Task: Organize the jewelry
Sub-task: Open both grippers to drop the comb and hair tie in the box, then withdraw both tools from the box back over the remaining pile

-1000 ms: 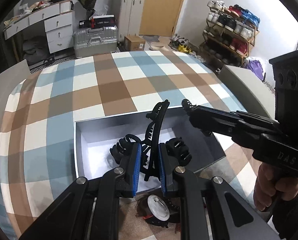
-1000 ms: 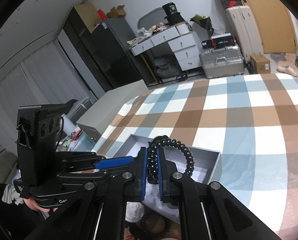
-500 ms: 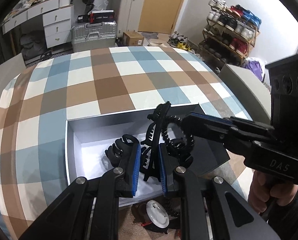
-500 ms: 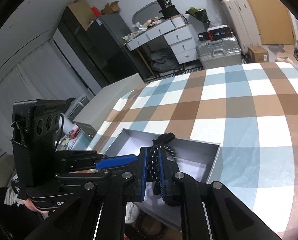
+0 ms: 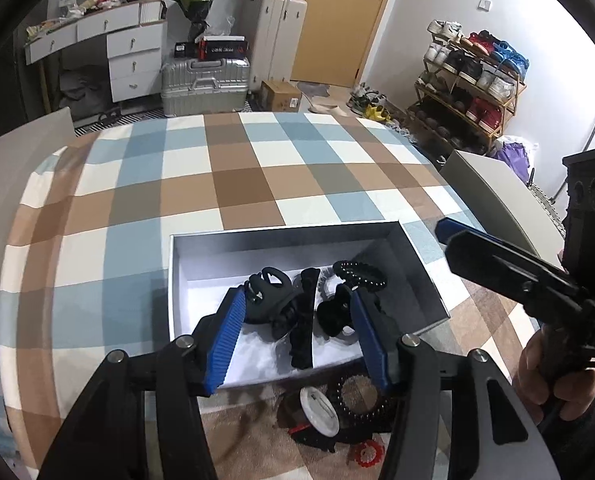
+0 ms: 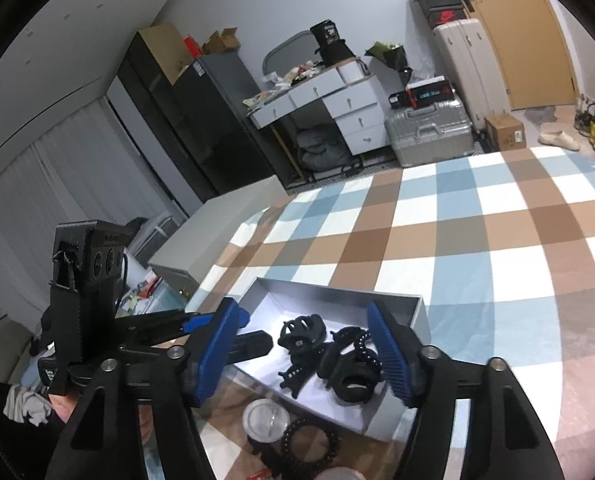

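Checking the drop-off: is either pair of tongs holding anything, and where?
Nothing is held. Left tongs and right tongs, just opened, stand empty over the box.

Box on tabletop, near edge.
In the box (image 5: 201, 264): hair clips (image 5: 271, 300) left, beaded bracelet (image 5: 359, 271) right-rear. In front of it on the tabletop (image 5: 237, 184), near me: round tin (image 5: 319, 410), beaded ring (image 5: 361, 394).

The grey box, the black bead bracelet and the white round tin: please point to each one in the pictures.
grey box (image 5: 281, 240): left wrist view, on its far inner wall.
black bead bracelet (image 5: 359, 270): left wrist view, on its bead ring, inside the box.
white round tin (image 5: 319, 410): left wrist view, on its lid.
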